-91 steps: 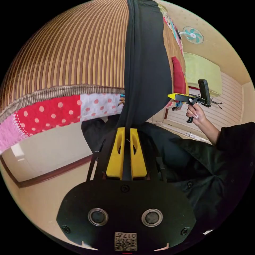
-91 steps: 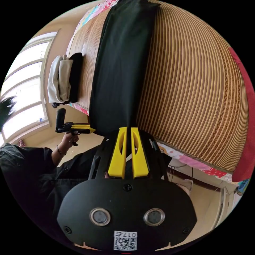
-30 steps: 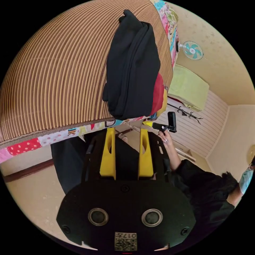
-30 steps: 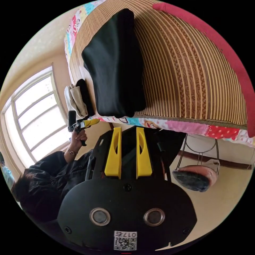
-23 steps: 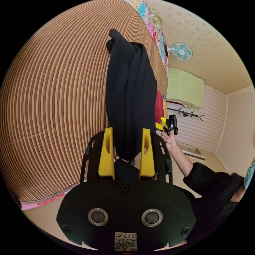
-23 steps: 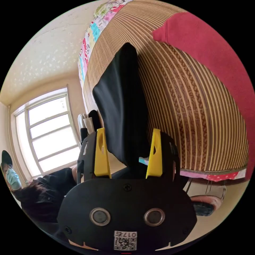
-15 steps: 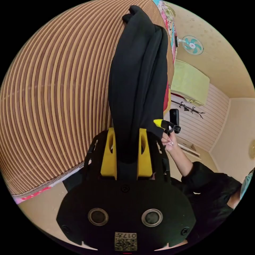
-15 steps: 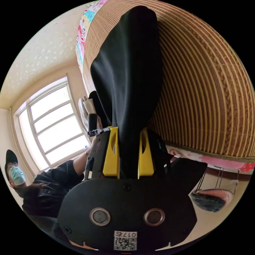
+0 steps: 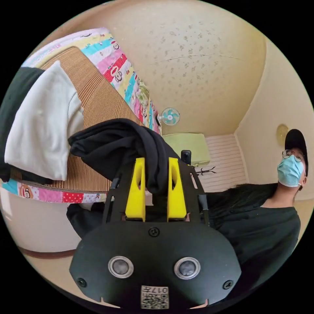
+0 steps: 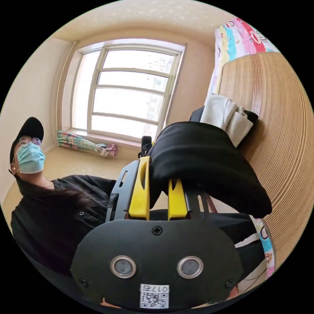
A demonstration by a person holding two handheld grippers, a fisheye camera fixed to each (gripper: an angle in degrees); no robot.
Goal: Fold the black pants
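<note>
Your folded black pants (image 9: pixel 124 144) hang as a thick bundle between your two grippers, lifted just over the edge of the bed (image 9: pixel 98 98); the bundle's long axis runs from one gripper across to the other. Your left gripper (image 9: pixel 156 170) is clamped on one end of the bundle, the cloth bulging over its yellow jaws. Your right gripper (image 10: pixel 159 176) pinches the other end (image 10: pixel 202 160). On the bed's striped mat (image 10: pixel 281 137), near the pants, lies a stack of folded white and black clothes (image 9: pixel 39 121).
</note>
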